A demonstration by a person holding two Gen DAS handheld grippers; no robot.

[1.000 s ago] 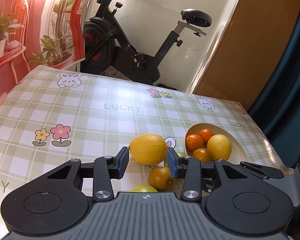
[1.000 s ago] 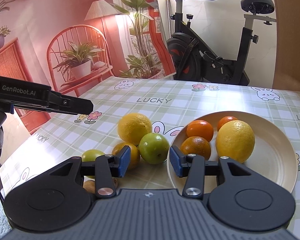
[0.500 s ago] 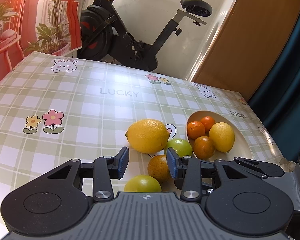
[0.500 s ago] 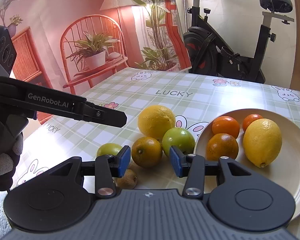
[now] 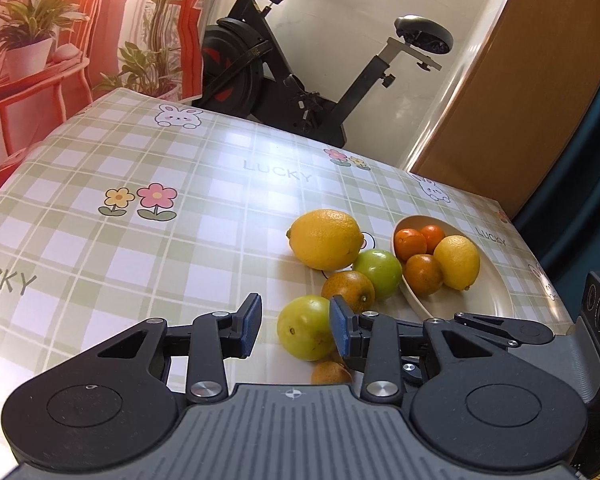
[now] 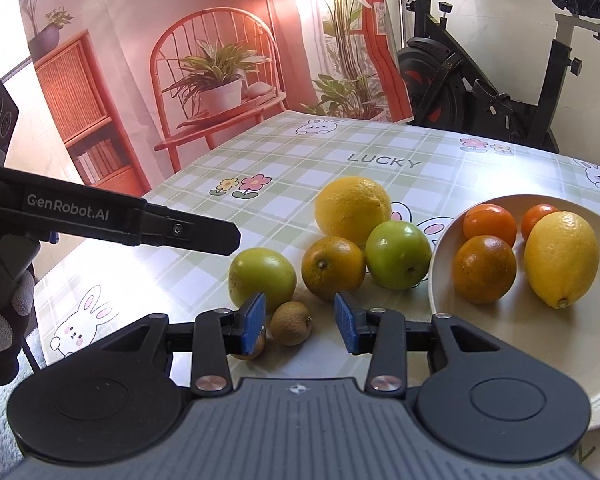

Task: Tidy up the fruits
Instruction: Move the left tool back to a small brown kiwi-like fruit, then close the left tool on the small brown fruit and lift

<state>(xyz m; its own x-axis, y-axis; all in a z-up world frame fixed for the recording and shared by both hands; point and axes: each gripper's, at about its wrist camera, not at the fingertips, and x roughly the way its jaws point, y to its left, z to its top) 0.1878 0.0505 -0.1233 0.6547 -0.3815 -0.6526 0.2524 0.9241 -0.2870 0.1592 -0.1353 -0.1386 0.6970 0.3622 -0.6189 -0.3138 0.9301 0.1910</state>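
A cream plate (image 6: 548, 340) holds a lemon (image 6: 561, 258) and three oranges; the plate also shows in the left wrist view (image 5: 496, 292). Loose on the table lie a big lemon (image 6: 352, 208), an orange (image 6: 333, 267), two green fruits (image 6: 398, 254) (image 6: 262, 279) and two small brown fruits (image 6: 291, 323). My left gripper (image 5: 294, 326) is open, with the near green fruit (image 5: 305, 332) between its fingers, apart from the pads. My right gripper (image 6: 300, 322) is open and empty, just above a small brown fruit.
The table (image 5: 140, 240) has a green checked cloth. An exercise bike (image 5: 300, 80) stands behind its far edge. The left gripper's arm (image 6: 112, 220) reaches across the left of the right wrist view. A wooden door (image 5: 520, 100) is at the right.
Both grippers have drawn back toward the near edge and lowered. The near green fruit and the small brown fruits have come into view. Both stayed open.
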